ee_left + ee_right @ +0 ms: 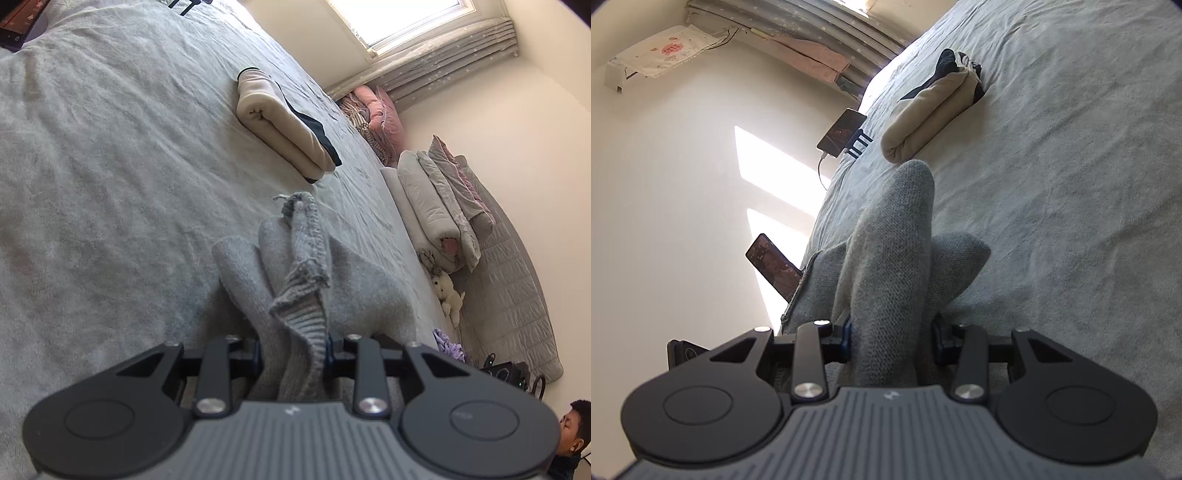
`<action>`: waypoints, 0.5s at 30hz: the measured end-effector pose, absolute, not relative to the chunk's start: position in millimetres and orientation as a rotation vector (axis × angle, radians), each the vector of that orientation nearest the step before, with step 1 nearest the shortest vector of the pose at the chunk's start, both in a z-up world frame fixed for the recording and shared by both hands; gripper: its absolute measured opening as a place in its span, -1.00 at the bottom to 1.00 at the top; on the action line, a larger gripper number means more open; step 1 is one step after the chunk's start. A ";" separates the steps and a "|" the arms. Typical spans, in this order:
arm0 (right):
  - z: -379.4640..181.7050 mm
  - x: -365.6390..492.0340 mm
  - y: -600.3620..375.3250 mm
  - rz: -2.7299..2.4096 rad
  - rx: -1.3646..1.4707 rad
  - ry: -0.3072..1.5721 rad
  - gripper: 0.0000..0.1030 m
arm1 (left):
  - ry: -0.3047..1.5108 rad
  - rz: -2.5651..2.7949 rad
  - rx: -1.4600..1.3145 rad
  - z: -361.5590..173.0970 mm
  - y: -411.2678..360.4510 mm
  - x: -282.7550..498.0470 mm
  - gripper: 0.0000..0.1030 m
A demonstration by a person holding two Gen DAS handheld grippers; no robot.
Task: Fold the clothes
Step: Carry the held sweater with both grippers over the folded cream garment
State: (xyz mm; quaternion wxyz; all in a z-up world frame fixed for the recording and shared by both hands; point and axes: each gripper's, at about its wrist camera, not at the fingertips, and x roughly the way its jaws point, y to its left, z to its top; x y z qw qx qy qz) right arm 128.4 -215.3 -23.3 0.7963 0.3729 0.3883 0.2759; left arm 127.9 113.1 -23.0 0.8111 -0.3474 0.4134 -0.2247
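Between the fingers of the left gripper [291, 354] a bunched fold of the grey knit sweater [295, 266] is clamped, its ribbed, frayed-looking hem [306, 295] standing up just ahead of the tips; the right gripper [892, 341] is likewise clenched on a thick ridge of the same sweater [894, 243], the knit rising in a hump straight out from the pads – so both hands hold cloth, neither is released.

The rest of the garment spreads beyond the fingertips and, as far as I can tell, lies on the grey bed [110, 166].

By the look of it the sweater is soft, limp and fairly light; it will sag and stretch rather than hold a line, and the loose knit may snag on a finger edge; its fuzzy surface should not slip easily. The better hold, I judge, is on an edge – hem or shoulder seam, one at each gripper – so the fabric hangs flat instead of in a wad.

Farther out past the sweater, well apart from it, a beige garment [284, 125] lies folded on the bed; beyond that, stacked bedding [439, 210] sits along the wall.
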 end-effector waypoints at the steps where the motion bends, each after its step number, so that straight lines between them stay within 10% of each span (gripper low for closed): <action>1: -21.1 135.3 -216.5 0.588 0.795 0.835 -0.18 | 0.883 -0.480 -0.735 -20.9 110.9 135.5 -0.42; 15: 8.1 251.9 -228.6 0.561 0.706 0.775 -0.18 | 0.801 -0.479 -0.659 5.9 90.3 257.6 -0.43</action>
